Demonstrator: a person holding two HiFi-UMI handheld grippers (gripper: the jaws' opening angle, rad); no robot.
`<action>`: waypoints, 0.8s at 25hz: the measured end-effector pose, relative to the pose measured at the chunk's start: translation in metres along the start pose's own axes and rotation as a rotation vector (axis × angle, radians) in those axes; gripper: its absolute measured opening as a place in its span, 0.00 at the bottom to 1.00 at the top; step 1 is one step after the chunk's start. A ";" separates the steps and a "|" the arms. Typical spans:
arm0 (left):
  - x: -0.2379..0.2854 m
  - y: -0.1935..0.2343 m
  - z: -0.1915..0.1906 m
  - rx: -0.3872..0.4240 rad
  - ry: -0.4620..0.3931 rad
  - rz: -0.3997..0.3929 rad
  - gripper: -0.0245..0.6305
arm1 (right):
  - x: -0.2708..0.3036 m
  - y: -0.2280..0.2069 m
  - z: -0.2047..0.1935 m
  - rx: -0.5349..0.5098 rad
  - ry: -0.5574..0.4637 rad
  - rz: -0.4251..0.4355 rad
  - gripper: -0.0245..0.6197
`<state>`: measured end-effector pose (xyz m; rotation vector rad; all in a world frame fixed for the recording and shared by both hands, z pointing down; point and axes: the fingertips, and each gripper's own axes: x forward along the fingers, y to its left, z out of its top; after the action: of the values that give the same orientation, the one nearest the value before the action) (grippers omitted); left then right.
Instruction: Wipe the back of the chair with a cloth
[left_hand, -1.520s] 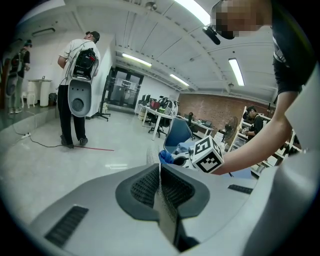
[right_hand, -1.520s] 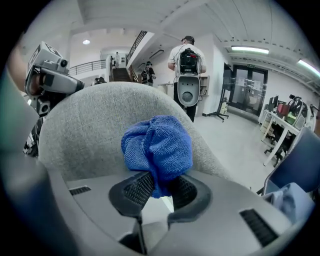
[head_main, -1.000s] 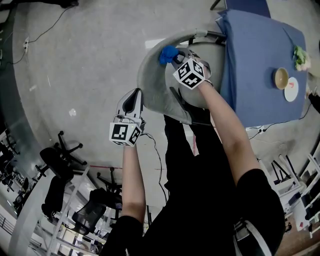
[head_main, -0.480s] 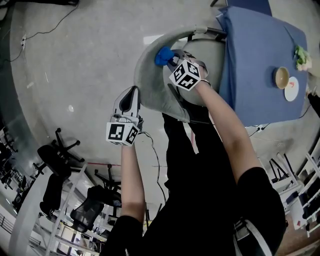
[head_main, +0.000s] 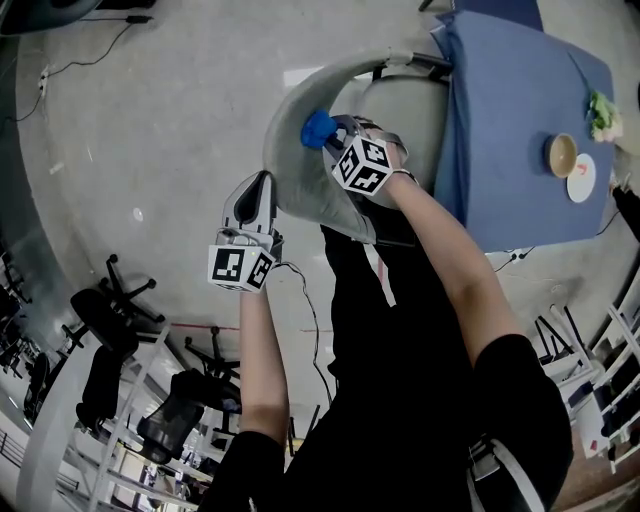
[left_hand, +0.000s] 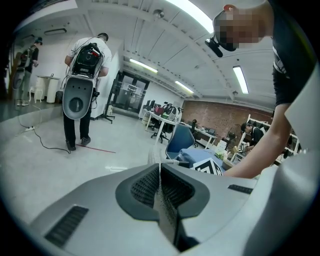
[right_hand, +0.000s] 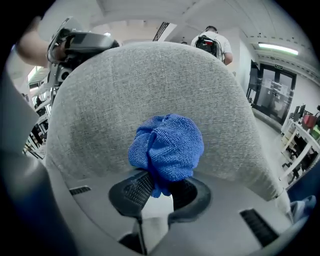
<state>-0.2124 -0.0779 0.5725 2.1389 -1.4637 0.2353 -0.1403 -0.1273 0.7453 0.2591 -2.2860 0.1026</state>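
The grey fabric chair back (head_main: 290, 160) curves under both arms in the head view and fills the right gripper view (right_hand: 150, 80). A bunched blue cloth (head_main: 316, 128) is pressed against the chair back's upper part, and my right gripper (head_main: 330, 136) is shut on it. In the right gripper view the cloth (right_hand: 167, 147) bulges out between the jaws of the right gripper (right_hand: 157, 189). My left gripper (head_main: 261, 188) hovers beside the chair back's left edge. Its jaws meet with nothing between them in the left gripper view (left_hand: 161, 182).
A table under a blue cover (head_main: 520, 130) stands right behind the chair, with a bowl (head_main: 562, 155) and a plate (head_main: 582, 178) on it. Black office chairs (head_main: 115, 320) and racks lie at lower left. A cable (head_main: 310, 310) runs over the concrete floor. A person (left_hand: 82, 80) stands far off.
My right gripper has slid the blue cloth leftward and slightly down across the chair back. The left gripper has drifted a little to the left and up.
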 end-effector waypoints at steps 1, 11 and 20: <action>0.000 0.000 0.000 -0.006 -0.004 0.003 0.08 | 0.001 0.007 -0.002 -0.006 0.000 0.011 0.19; 0.001 0.000 -0.001 -0.013 -0.021 0.005 0.08 | 0.001 0.076 -0.022 -0.077 0.031 0.136 0.19; 0.001 0.001 -0.001 -0.013 -0.024 0.011 0.08 | -0.009 0.115 -0.040 -0.168 0.063 0.224 0.19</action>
<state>-0.2129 -0.0783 0.5737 2.1310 -1.4871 0.2043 -0.1306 -0.0072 0.7659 -0.0867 -2.2385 0.0327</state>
